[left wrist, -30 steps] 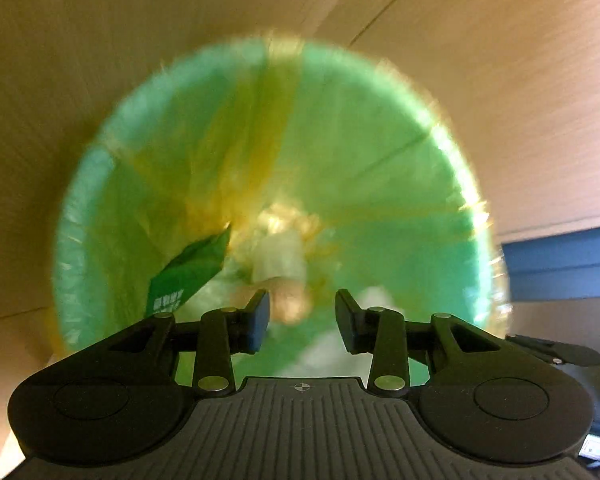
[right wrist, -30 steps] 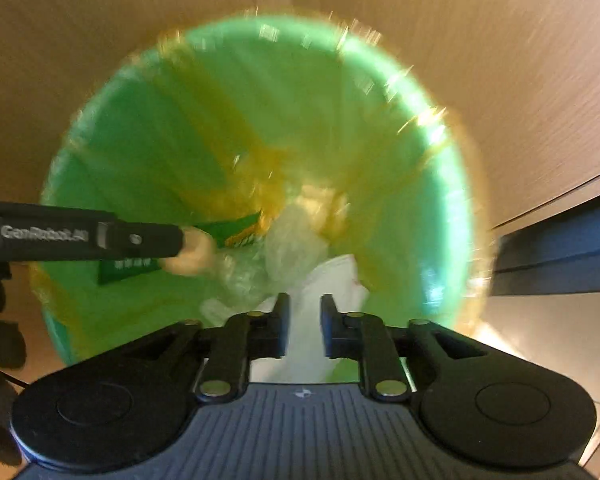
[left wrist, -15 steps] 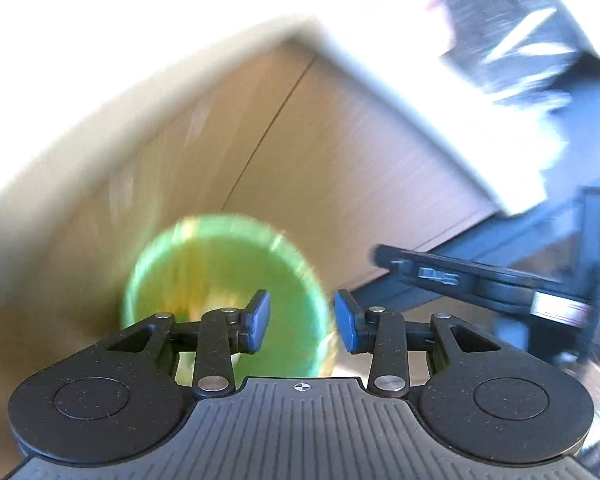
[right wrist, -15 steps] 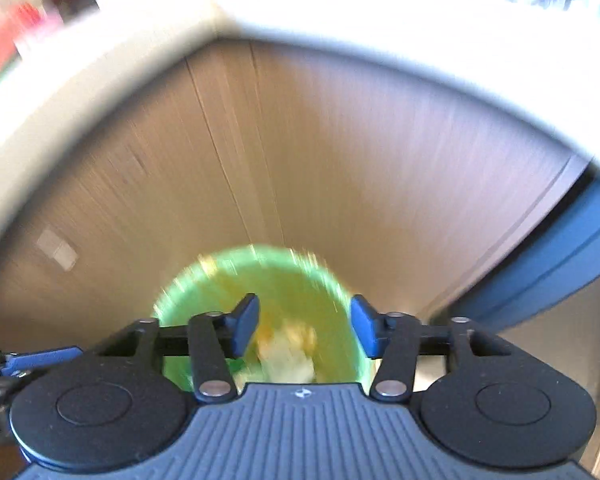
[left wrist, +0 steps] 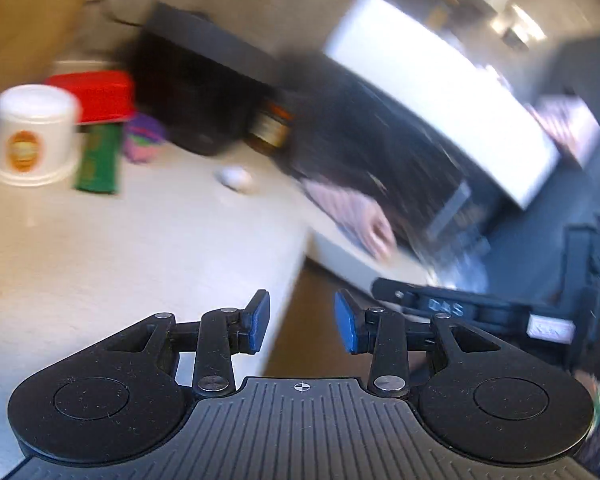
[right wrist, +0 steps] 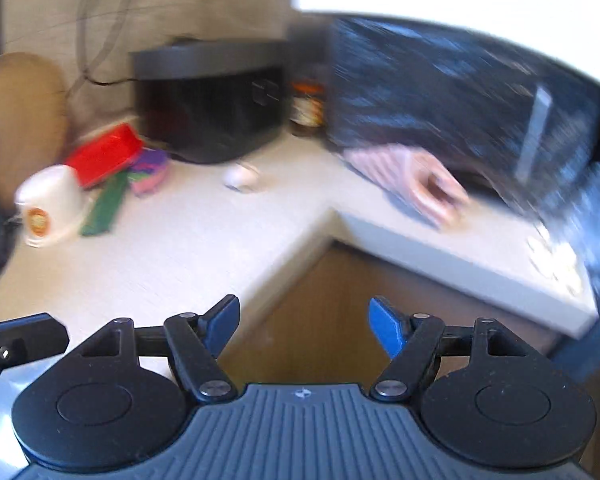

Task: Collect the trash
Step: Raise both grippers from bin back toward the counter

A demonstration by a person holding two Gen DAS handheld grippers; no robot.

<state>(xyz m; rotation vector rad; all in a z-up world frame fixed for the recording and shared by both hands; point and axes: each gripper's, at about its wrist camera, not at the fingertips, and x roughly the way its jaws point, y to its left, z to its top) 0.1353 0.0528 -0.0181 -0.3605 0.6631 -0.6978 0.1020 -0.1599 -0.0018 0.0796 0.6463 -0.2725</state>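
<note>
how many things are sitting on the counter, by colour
white: 2 (cup, small lump)
red: 1 (box)
green: 1 (packet)
purple: 1 (bundle)
black: 1 (appliance)
brown: 1 (jar)
pink striped: 1 (cloth)
total: 8
Blur may hide more.

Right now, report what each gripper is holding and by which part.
Nothing is held. The left gripper stands open with only the counter edge and cabinet behind its gap; the right gripper has its jaws opening, and nothing is between them.
</note>
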